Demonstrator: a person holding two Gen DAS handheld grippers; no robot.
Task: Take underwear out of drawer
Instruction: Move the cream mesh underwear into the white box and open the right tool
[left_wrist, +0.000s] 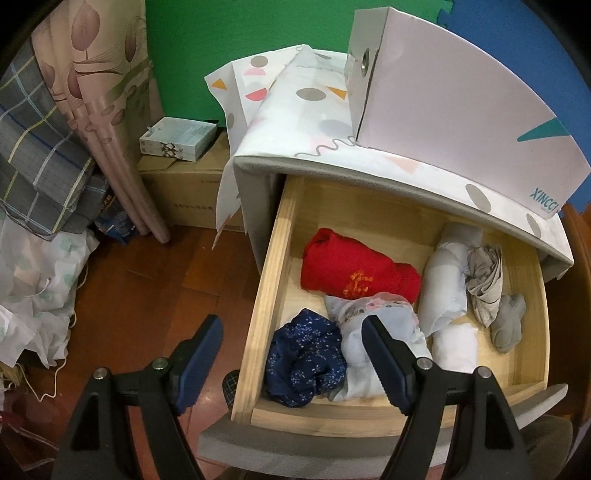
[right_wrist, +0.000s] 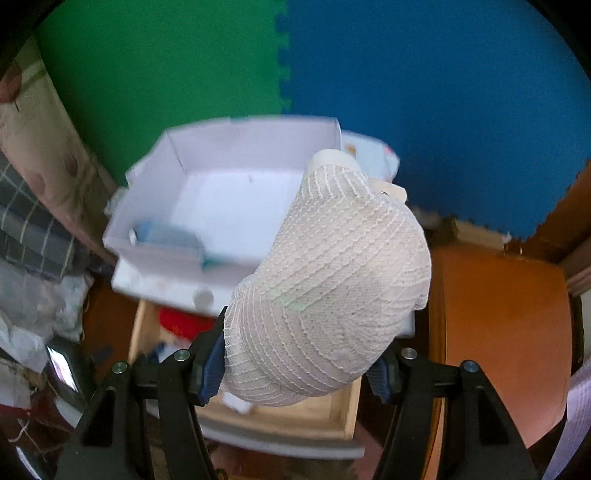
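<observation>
White knit underwear (right_wrist: 328, 280) is clamped between the jaws of the right gripper (right_wrist: 295, 369), above the wooden drawer (left_wrist: 273, 273). In that drawer, navy floral (left_wrist: 303, 358), red (left_wrist: 354, 269) and pale garments (left_wrist: 443, 280) are seen. The left gripper (left_wrist: 291, 354) is held apart, empty, over the drawer's left edge.

Bare matt wooden drawer (left_wrist: 280, 236); ribbed white knit underwear (right_wrist: 332, 288); glossy wooden floor (left_wrist: 155, 295).

Black hinged tongs (left_wrist: 291, 354) with silver rivets and ribbed navy-blue pads (left_wrist: 199, 369)
</observation>
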